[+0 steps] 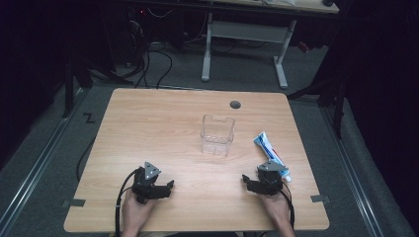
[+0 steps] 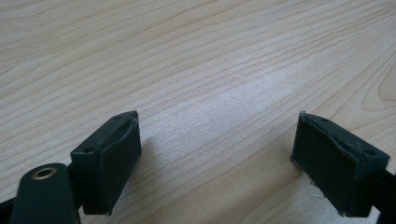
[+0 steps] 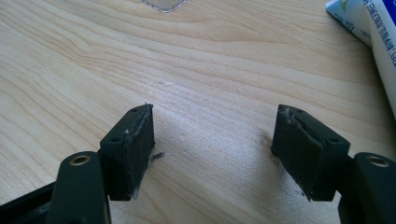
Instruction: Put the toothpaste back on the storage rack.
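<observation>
A clear plastic box (image 1: 216, 134) stands upright and empty near the middle of the wooden table (image 1: 148, 123). To its right a white and blue toothpaste tube (image 1: 271, 154) lies flat, cap end toward the front. My left gripper (image 1: 169, 187) rests low at the front left, open, with bare wood between its jaws (image 2: 217, 154). My right gripper (image 1: 246, 179) sits at the front right, just in front of the tube's cap, also open over bare wood (image 3: 212, 144). In the right gripper view the tube (image 3: 373, 32) lies at the top right and a corner of the box (image 3: 161, 3) at the top edge.
A round cable hole (image 1: 235, 104) sits near the table's far edge. Beyond the table stands another desk with white legs (image 1: 281, 64), with cables on the floor (image 1: 158, 64). The table's front edge runs just behind both hands.
</observation>
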### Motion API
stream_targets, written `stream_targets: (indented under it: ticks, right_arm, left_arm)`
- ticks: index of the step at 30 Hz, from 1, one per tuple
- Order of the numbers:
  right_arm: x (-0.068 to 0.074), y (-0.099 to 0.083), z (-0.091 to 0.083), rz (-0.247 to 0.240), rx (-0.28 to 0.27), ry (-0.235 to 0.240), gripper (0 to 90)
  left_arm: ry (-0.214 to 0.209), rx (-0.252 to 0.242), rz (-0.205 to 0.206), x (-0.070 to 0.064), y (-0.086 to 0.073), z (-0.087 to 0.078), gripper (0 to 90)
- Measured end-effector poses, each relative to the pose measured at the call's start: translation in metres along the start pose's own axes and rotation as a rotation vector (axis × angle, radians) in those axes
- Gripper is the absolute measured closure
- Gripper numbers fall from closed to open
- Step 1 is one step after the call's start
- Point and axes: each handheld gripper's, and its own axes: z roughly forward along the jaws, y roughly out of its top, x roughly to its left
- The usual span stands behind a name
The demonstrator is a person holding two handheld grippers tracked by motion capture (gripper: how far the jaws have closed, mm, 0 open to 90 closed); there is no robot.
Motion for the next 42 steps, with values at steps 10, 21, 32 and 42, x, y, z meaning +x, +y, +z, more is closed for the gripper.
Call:
stream_targets:
  ticks: [10, 21, 32, 42]
  right_arm:
    - [-0.001, 0.0, -0.002, 0.0, -0.022, 0.015, 41.5]
    - [-0.01, 0.0, -0.015, 0.075, -0.082, 0.099, 43.3]
    - [-0.02, -0.001, -0.025, 0.099, -0.102, 0.102, 43.2]
    - [-0.035, -0.002, -0.039, 0.13, -0.121, 0.117, 40.9]
  left_arm:
    - [0.009, 0.0, -0.005, 0.001, 0.001, 0.001, 16.1]
    - [0.008, -0.001, -0.004, 0.001, 0.001, 0.001, 16.2]
    - [0.007, -0.001, -0.005, 0.001, 0.001, 0.001, 16.2]
    - [0.007, 0.001, -0.004, 0.001, 0.001, 0.0, 16.2]
